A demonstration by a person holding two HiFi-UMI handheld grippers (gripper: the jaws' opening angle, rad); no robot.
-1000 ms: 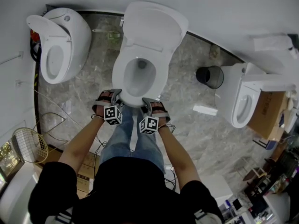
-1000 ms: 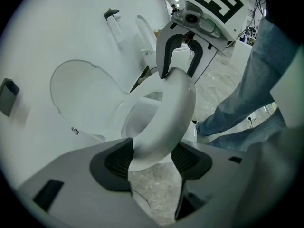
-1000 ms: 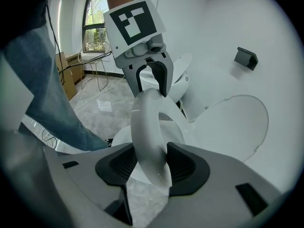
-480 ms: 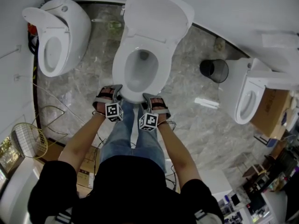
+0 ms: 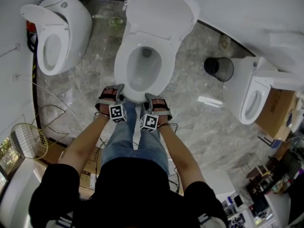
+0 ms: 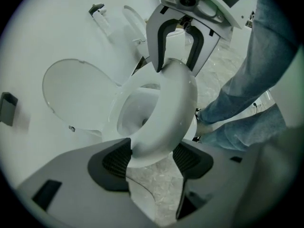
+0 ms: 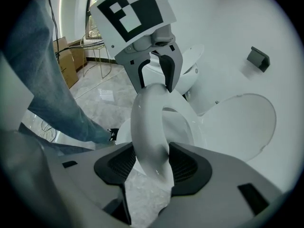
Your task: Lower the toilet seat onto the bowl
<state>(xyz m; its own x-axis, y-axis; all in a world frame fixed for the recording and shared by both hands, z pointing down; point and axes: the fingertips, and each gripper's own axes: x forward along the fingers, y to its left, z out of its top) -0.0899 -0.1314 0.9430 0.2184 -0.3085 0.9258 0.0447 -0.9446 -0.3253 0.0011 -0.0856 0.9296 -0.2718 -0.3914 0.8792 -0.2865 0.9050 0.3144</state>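
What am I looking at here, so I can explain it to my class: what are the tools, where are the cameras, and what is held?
A person holds two hand tools with two jaws each. One picture comes from a head camera looking down; the others come from cameras riding on the left gripper and the right gripper. On the grey marble floor stands a white ceramic toilet with its white lid up. Both pairs of jaws clamp the front of the white oval toilet seat.
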